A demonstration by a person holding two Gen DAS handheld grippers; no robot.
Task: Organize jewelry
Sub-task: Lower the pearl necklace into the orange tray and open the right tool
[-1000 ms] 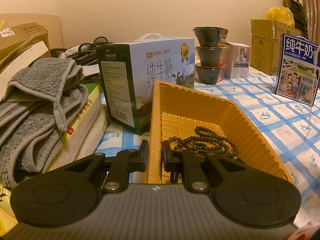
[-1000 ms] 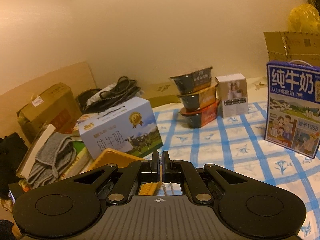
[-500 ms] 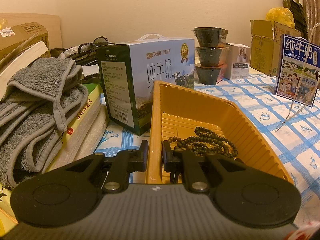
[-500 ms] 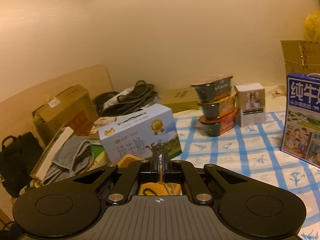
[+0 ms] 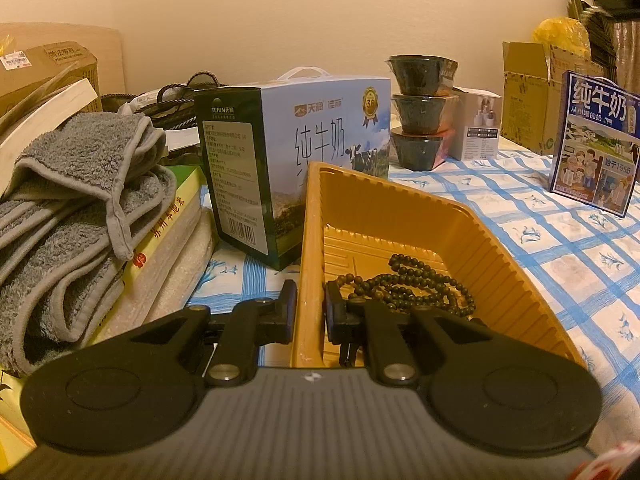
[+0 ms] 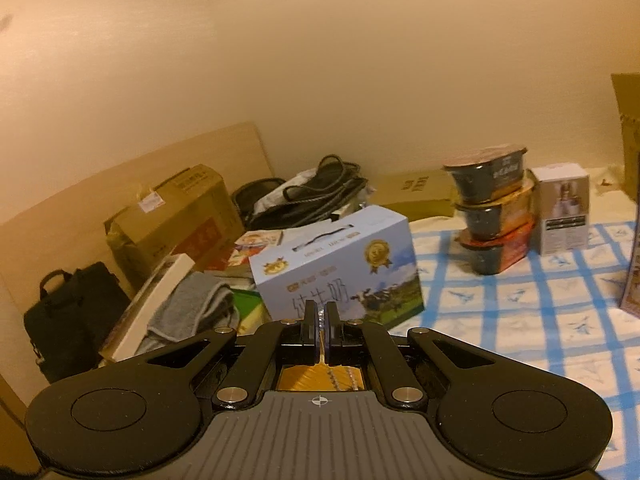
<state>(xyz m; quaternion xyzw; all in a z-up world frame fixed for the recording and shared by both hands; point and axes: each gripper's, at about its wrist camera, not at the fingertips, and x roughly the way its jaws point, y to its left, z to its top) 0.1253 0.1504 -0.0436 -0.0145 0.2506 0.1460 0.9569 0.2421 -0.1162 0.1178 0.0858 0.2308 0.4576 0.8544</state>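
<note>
My left gripper (image 5: 310,306) is shut on the near left wall of a yellow plastic tray (image 5: 400,208) on the blue-checked tablecloth. A dark beaded bracelet (image 5: 408,284) lies coiled in the tray, right of the fingers. My right gripper (image 6: 321,320) is held high above the tray (image 6: 320,378) with its jaws nearly closed on a thin chain (image 6: 321,346). The chain hangs down below the fingers and is mostly hidden by the gripper body.
A milk carton box (image 5: 292,160) stands behind the tray. Folded grey towels (image 5: 72,216) on books lie to the left. Stacked black bowls (image 5: 420,112), a small white box (image 5: 478,128) and a blue milk box (image 5: 596,144) stand at the back right.
My right gripper has risen and swung left over the tray. The thin chain seen hanging at the right of the left wrist view has left that view. The left gripper has not moved.
</note>
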